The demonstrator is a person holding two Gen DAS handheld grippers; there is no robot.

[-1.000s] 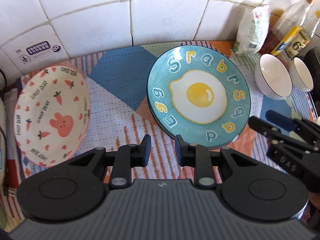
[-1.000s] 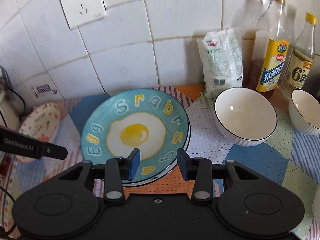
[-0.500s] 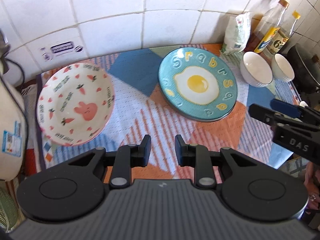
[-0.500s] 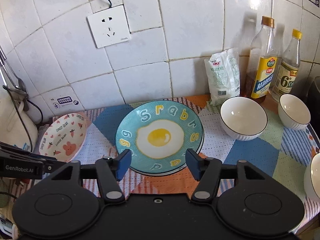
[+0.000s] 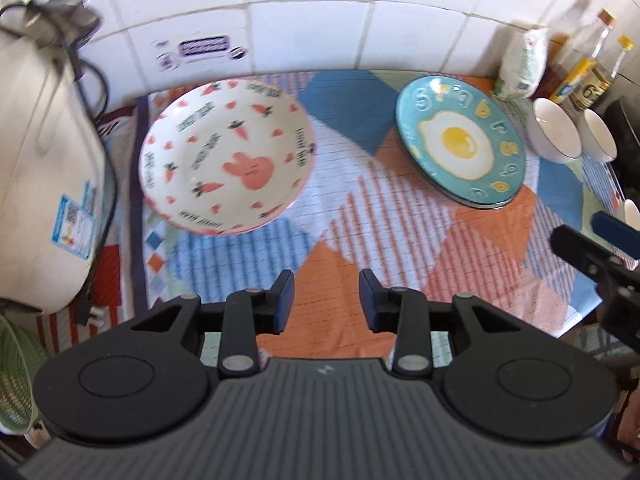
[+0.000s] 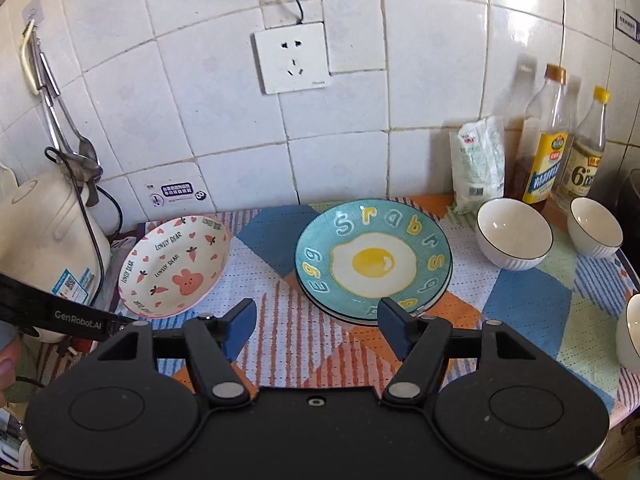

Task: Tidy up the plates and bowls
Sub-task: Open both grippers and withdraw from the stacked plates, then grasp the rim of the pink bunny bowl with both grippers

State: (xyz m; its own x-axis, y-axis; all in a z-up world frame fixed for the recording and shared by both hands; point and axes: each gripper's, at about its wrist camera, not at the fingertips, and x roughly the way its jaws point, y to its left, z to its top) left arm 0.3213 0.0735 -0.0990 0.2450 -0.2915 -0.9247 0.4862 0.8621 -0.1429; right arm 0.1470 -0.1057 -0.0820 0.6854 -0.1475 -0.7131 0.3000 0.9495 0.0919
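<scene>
Both tongs have pulled back and widened, left tongs (image 5: 327,300) and right tongs (image 6: 316,326) open, empty; ahead sit the egg plate (image 6: 374,260) and bunny bowl (image 5: 226,158), likely next.

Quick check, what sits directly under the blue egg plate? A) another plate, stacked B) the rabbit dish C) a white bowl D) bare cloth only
A: the right wrist view shows a second rim with a dark edge line just below the blue egg plate, so it rests on another plate.
</scene>
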